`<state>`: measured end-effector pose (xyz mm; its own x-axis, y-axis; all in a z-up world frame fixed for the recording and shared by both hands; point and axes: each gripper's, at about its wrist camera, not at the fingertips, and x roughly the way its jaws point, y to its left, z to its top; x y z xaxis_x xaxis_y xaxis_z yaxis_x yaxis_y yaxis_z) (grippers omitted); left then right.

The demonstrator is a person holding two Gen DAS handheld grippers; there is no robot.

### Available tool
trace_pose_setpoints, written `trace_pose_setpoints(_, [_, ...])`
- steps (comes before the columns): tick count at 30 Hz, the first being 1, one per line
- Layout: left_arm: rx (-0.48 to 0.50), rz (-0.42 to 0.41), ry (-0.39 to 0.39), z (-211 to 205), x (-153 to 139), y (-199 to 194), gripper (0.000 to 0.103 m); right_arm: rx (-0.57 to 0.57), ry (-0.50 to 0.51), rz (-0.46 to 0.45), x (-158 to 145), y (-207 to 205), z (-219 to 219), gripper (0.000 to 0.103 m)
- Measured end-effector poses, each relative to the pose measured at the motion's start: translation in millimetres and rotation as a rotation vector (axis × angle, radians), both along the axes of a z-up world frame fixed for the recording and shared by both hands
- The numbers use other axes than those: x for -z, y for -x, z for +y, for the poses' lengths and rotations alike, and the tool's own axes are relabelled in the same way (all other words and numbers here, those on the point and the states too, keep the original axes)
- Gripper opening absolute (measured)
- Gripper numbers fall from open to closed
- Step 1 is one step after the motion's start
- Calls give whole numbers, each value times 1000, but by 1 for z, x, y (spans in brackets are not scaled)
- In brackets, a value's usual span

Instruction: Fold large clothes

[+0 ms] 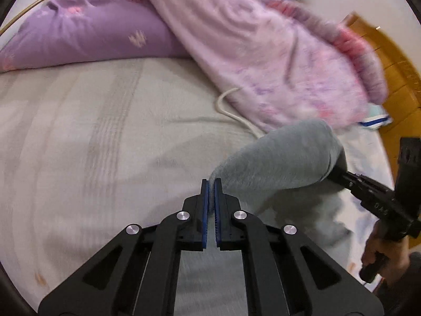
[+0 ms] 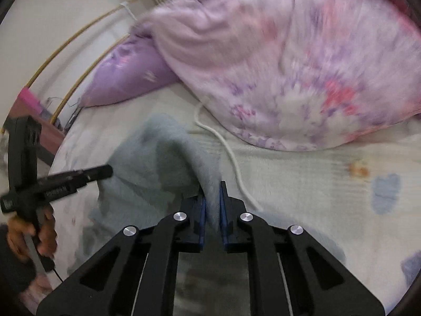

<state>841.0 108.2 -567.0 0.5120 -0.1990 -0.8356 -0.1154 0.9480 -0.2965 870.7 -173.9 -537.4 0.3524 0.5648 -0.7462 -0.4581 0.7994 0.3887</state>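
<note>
Bed (image 1: 92,131) lying under both tongs; left tongs (image 1: 211,184) and right tongs (image 2: 211,192) each pinching grey fleece (image 1: 284,155), jaws nearly closed.

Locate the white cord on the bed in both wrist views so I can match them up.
Left wrist: the white cord loops right of centre on the sheet, running under the edge of the pink floral blanket.
Right wrist: the white cord runs from centre down toward the right gripper, just below the pink floral blanket.
Shared landmark: the purple pillow, at upper left in both.
</note>
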Motion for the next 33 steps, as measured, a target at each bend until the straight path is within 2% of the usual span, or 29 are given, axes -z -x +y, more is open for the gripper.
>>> trace_pose_setpoints(3, [-3,11,46,-12,-2,47,4,-9,20,-47,-12,59,-16,8])
trace_pose_setpoints(5, [13,64,43,-24,6,92,4,-15,59,-27,-4,100,-19,8])
trace_pose_setpoints(6, [10,95,50,-24,10,113,4,-12,68,27,8,120,-23,8])
trace_pose_setpoints(8, [-20,226,101,-30,38,143,5,14,136,98,30,145,-27,12])
trace_pose_setpoints(10, [-89,310,127,-29,53,171,5,72,167,208,47,159,-37,14])
trace_pose_setpoints(12, [-171,338,221,-23,57,193,5,156,99,308,56,169,-53,14])
trace_pose_setpoints(13, [-190,336,253,-22,58,197,6,220,28,351,55,175,-65,15])
trace_pose_setpoints(14, [-206,328,276,-23,55,201,12,256,0,366,53,178,-70,19])
trace_pose_setpoints(15, [-218,322,290,-23,53,204,18,295,-34,382,51,179,-75,29])
trace_pose_setpoints(16, [-241,310,326,-24,51,205,37,323,-72,393,48,180,-79,37])
trace_pose_setpoints(17, [-267,298,361,-25,49,206,53,357,-127,402,45,183,-83,56])
trace_pose_setpoints(18, [-292,288,384,-26,48,204,54,381,-167,398,44,181,-84,65])
trace_pose_setpoints(21, [-318,258,457,-40,51,188,57,422,-238,426,47,172,-80,65])
trace_pose_setpoints(24, [-319,301,495,-59,73,167,58,459,-258,491,66,153,-68,65])
trace_pose_setpoints(26, [-312,351,464,-68,84,159,58,448,-214,554,79,148,-57,61])
trace_pose_setpoints(27, [-293,364,448,-73,89,155,57,441,-232,587,88,146,-53,43])
trace_pose_setpoints(28, [-282,362,421,-75,89,152,35,436,-272,604,92,147,-51,29])
trace_pose_setpoints(29, [-272,356,371,-76,88,150,4,438,-293,606,91,149,-49,10])
trace_pose_setpoints(30, [-257,347,342,-76,85,149,4,432,-288,592,87,151,-49,7])
trace_pose_setpoints(31, [-246,308,356,-72,78,151,4,413,-293,562,78,153,-47,7])
trace_pose_setpoints(33, [-215,234,337,-66,54,158,4,398,-319,530,58,158,-47,6])
